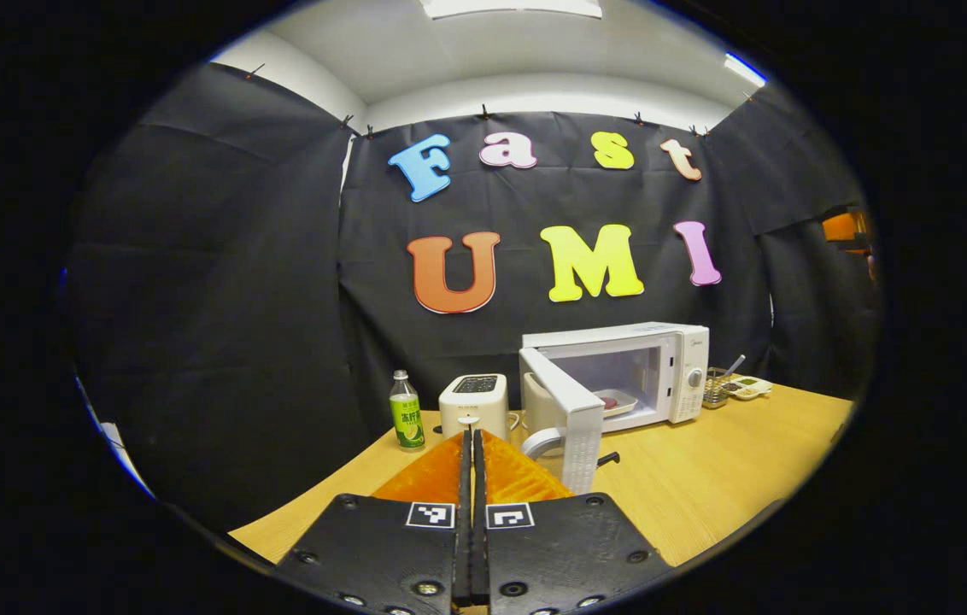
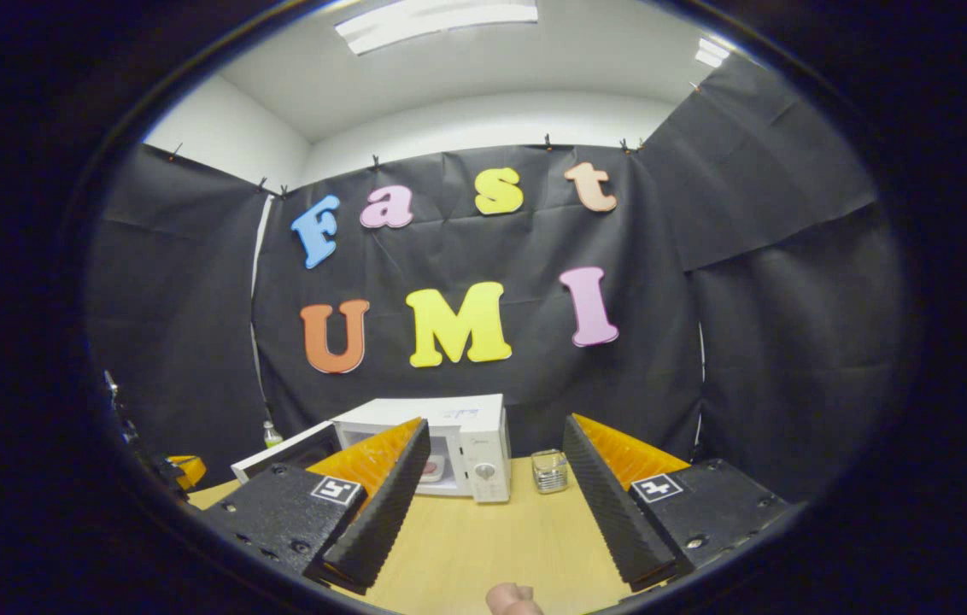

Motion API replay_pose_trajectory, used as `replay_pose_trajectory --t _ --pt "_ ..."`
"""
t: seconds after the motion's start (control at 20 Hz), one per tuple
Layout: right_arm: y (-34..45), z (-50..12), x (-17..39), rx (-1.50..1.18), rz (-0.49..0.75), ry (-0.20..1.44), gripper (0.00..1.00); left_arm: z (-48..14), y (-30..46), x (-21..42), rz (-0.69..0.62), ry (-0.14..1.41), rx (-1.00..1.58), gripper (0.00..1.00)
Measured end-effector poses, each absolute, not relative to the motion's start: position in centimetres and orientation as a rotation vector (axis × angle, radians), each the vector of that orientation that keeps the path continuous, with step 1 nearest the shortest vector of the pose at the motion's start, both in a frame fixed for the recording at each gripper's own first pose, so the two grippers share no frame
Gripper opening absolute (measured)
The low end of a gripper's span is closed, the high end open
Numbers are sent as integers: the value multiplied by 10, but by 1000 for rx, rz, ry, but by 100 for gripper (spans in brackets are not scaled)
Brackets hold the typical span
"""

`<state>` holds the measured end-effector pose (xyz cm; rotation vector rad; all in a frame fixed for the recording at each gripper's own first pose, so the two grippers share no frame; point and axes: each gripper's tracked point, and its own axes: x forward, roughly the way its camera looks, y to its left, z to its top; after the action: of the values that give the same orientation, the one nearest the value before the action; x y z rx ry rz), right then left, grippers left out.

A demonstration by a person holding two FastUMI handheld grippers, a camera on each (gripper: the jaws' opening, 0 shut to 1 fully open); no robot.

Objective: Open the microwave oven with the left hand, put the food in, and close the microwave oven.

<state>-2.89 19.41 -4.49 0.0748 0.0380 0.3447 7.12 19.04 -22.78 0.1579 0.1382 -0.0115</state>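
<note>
Toward the back edge of the wooden table (image 1: 706,478), the microwave oven (image 1: 654,371) is seen with its door (image 1: 573,414) swung open toward the front-left, and the food on a plate (image 1: 616,401) is already placed inside. The closing step is judged to be in hand: the door's free edge must be pushed back by the left gripper (image 1: 473,478), whose fingers are pressed together on nothing. The right gripper (image 2: 492,500) is held spread apart and empty; the oven's long axis runs along the back edge.

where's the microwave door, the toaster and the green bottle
microwave door (image 1: 571,408): left gripper view, inner face of the open door
toaster (image 1: 473,408): left gripper view, front face
green bottle (image 1: 406,420): left gripper view, its label
</note>
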Motion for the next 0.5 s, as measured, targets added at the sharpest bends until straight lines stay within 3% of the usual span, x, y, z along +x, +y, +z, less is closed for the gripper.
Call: replay_pose_trajectory --t 0.5 --pt "177 -34 -54 75 375 15 100 -317 187 119 -44 264 98 0"
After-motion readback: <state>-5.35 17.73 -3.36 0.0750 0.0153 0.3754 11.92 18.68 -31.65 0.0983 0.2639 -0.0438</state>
